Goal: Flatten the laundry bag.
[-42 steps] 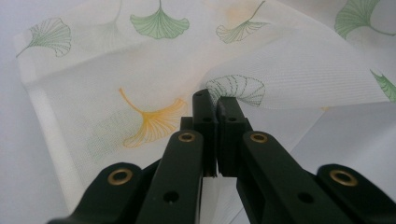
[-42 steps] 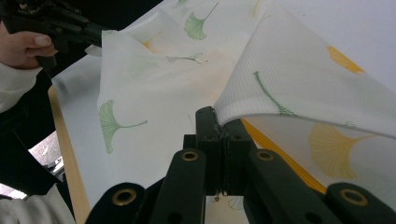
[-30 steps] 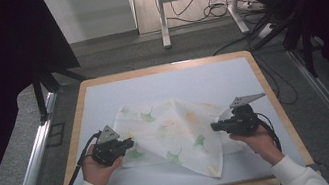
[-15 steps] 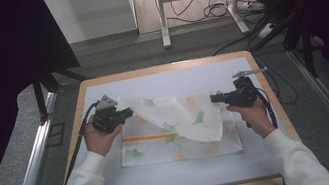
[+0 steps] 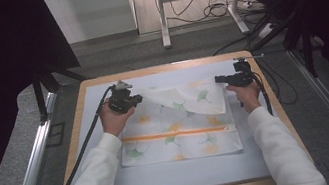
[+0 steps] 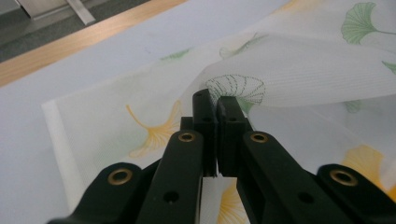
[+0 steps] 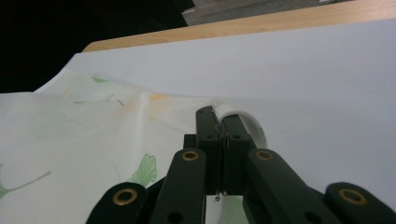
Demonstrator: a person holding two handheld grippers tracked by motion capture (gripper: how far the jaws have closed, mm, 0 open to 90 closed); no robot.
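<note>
The near half of the cloth (image 5: 181, 143) lies flat on the tabletop (image 5: 182, 180), its orange stripe running across. It looks thin, light and limp, so it should drape and crease wherever it is unsupported, and probably slides easily on the smooth surface. Farther back, the left gripper (image 5: 139, 97) is clenched on one corner of the raised flap and the right gripper (image 5: 218, 80) pinches the other, the edge sagging between them. Corners and hems look like the best holds, since a mid-panel pinch would bunch it.

Even, soft overhead light, dark surrounds, close foregrounds slightly blurred, no glare.
</note>
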